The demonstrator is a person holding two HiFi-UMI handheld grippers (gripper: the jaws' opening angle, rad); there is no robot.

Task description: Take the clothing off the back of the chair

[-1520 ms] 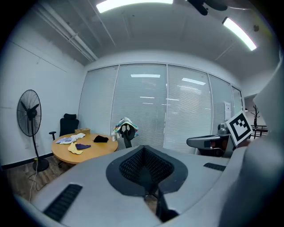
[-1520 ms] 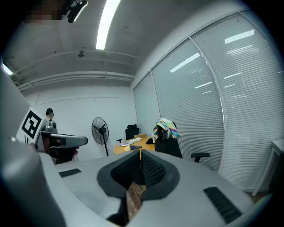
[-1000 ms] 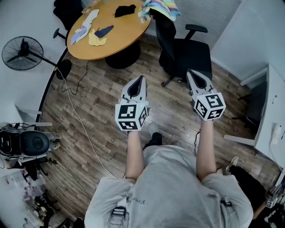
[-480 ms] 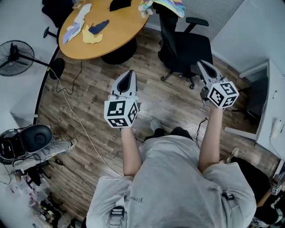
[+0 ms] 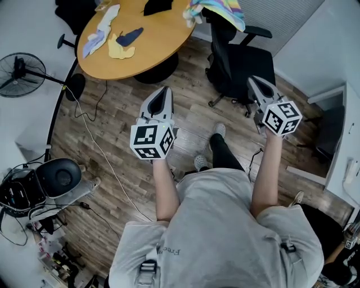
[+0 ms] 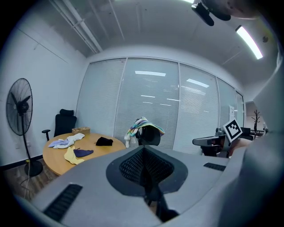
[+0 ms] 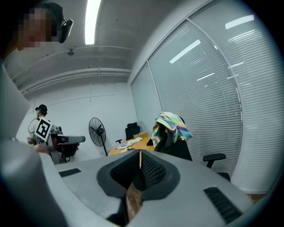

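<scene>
A striped, many-coloured garment [image 5: 218, 9] hangs over the back of a black office chair [image 5: 243, 61] at the top of the head view. It also shows as the striped garment [image 6: 143, 125] in the left gripper view and the striped garment [image 7: 170, 123] in the right gripper view, still some way ahead of both. My left gripper [image 5: 164, 91] is shut and empty, over the wood floor to the left of the chair. My right gripper [image 5: 252, 82] is shut and empty too, just in front of the chair's seat. The jaws of both meet with nothing between them.
A round wooden table [image 5: 152, 42] left of the chair holds several small cloths [image 5: 121, 44]. A standing fan [image 5: 22, 70] and a floor cable [image 5: 98, 143] lie to the left, a second black chair [image 5: 73, 11] stands behind the table, and a white desk [image 5: 343, 163] is at the right.
The person has stepped forward, one leg now out ahead. Both grippers have travelled toward the chair and spread apart. Their jaws stayed shut.
</scene>
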